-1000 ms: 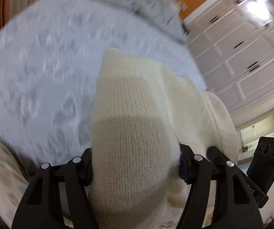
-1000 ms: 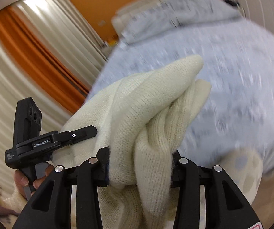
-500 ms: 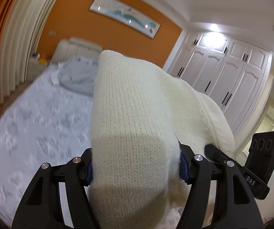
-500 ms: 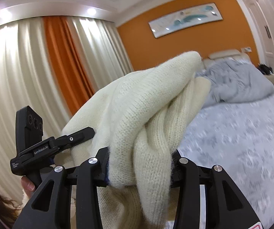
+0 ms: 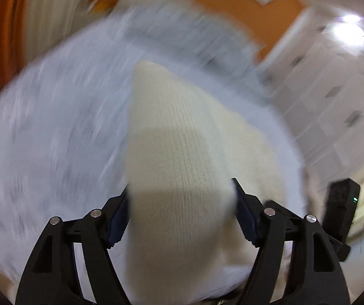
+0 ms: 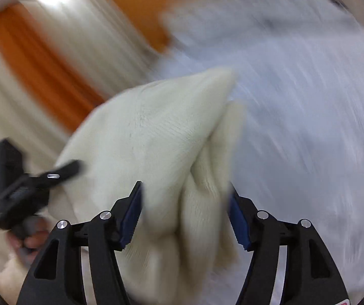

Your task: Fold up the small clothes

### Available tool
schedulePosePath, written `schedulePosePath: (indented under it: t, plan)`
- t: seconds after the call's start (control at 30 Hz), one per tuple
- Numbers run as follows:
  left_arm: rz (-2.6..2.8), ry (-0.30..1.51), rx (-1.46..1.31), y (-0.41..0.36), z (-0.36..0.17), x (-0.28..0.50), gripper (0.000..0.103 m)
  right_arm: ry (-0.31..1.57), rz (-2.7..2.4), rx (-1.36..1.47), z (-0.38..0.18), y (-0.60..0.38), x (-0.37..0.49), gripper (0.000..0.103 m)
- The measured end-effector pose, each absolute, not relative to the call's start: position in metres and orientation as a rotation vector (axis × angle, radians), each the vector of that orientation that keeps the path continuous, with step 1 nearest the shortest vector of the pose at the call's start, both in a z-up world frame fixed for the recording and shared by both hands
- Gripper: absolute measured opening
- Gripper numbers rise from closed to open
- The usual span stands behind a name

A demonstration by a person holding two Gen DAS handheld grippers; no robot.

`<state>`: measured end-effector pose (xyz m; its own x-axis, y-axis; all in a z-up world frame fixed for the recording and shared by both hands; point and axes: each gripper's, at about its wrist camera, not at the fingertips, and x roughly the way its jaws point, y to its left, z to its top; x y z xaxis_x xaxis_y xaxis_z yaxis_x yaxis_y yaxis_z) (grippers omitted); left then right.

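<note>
The cream sweater (image 5: 179, 167) is clamped by both the left gripper (image 5: 182, 218) and the right gripper (image 6: 184, 218); it should be laid flat on the bed (image 5: 55, 132) with even tension.

— Where does the cream knitted garment (image 5: 182, 167) sit?
— Between both fingers of the left gripper (image 5: 182, 208) and right gripper (image 6: 185, 208), above the pale grey patterned bedspread (image 5: 55, 139).
— And behind?
— Rumpled grey duvet (image 5: 182, 25), at the bed's far end.

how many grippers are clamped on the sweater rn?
2. Left gripper and right gripper each pinch a bunch of the cream sweater, held above the bed.
</note>
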<state>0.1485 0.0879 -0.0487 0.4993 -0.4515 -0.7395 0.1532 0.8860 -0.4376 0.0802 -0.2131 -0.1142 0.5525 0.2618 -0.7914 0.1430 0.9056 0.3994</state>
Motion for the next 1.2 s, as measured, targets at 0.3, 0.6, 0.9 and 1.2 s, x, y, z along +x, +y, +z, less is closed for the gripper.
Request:
schedulePosePath:
  t: [0.3, 0.6, 0.9, 1.2]
  plan:
    - [-0.273, 1.050, -0.373, 0.122, -0.104, 0.131, 0.069, 1.007, 0.094, 0.549, -0.139, -0.217, 0.091, 0.063]
    - [-0.235, 1.168, -0.463, 0.117, -0.151, 0.165, 0.077, 1.195, 0.088, 0.466, -0.181, -0.181, 0.156, 0.053]
    - [-0.430, 0.975, -0.481, 0.111, -0.084, 0.184, 0.031, 0.878, 0.156, 0.350, -0.068, -0.189, 0.132, 0.034]
    - [-0.267, 1.092, -0.301, 0.097, -0.122, 0.169, 0.034, 0.985, 0.041, 0.446, -0.115, -0.221, 0.107, 0.049]
